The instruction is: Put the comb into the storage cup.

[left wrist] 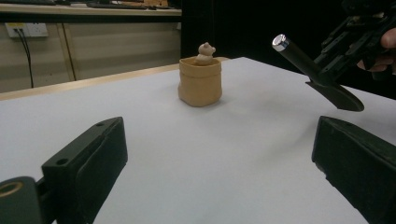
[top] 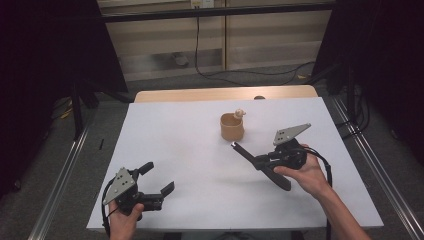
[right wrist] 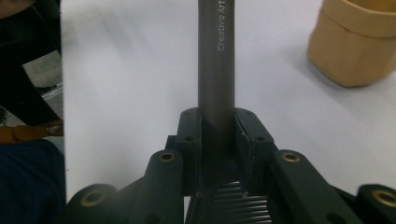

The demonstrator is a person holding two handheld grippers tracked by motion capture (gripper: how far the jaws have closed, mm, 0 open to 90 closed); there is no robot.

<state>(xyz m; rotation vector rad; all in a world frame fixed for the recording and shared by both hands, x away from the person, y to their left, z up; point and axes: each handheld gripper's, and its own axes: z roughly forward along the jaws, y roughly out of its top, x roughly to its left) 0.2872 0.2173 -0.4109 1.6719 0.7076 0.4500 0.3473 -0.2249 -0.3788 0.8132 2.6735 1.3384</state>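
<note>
A tan pot with a small pale figure in it stands on the white tabletop, right of centre toward the back. My right gripper is shut on a black trowel-like tool. The tool's silver-capped handle points up-left toward the pot, and its blade hangs toward the front. In the right gripper view the jaws clamp the grey handle with the pot at upper right. My left gripper rests open at the front left, nothing between its jaws; its view shows the pot and the tool.
A wooden table edge runs along the back. Cables lie on the floor beyond it, and metal rails flank both sides. Dark blue cloth of the person's clothing lies beside the table's edge in the right gripper view.
</note>
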